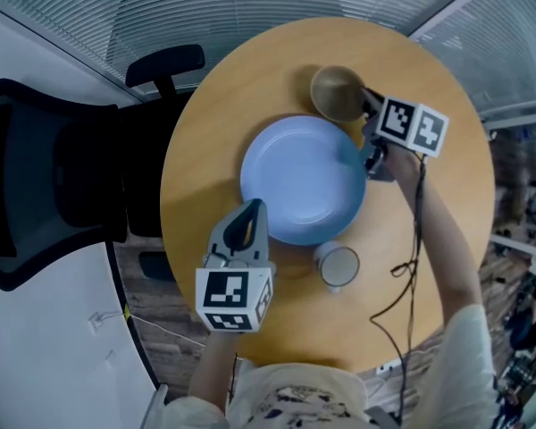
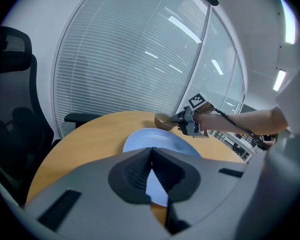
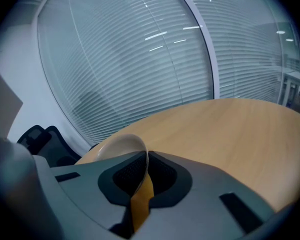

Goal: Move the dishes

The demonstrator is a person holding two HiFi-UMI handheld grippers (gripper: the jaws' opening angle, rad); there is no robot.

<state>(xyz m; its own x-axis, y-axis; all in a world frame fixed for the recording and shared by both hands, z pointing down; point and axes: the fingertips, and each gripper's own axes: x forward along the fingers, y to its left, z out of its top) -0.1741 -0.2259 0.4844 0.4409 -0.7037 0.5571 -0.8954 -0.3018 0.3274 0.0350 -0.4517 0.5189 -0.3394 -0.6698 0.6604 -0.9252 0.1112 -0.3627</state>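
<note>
The right claw (image 1: 368,107) (image 3: 146,158) is clenched on the rim of a tan bowl (image 1: 338,92) (image 3: 117,145), at the far side of a round wooden table (image 1: 429,239) (image 3: 230,129). The rim runs down between the two pads. Whether the bowl's base rests on the wood cannot be told. The right arm stretches forward from the lower right across the table's edge, bare forearm nearly straight, hand tucked behind the claw's marker cube, a thin black cable (image 1: 417,231) trailing along it. The left claw (image 1: 255,208) (image 2: 151,151) is closed with nothing in it, tips together, pointing forward and downward over the near edge of a pale blue plate (image 1: 304,181) (image 2: 160,140) that lies flat at the table's centre. The left hand sits close to the person's body, low in the head view. A white cup (image 1: 338,266) stands just beside the plate's near right edge. A black office chair (image 1: 62,177) is off to the left.
</note>
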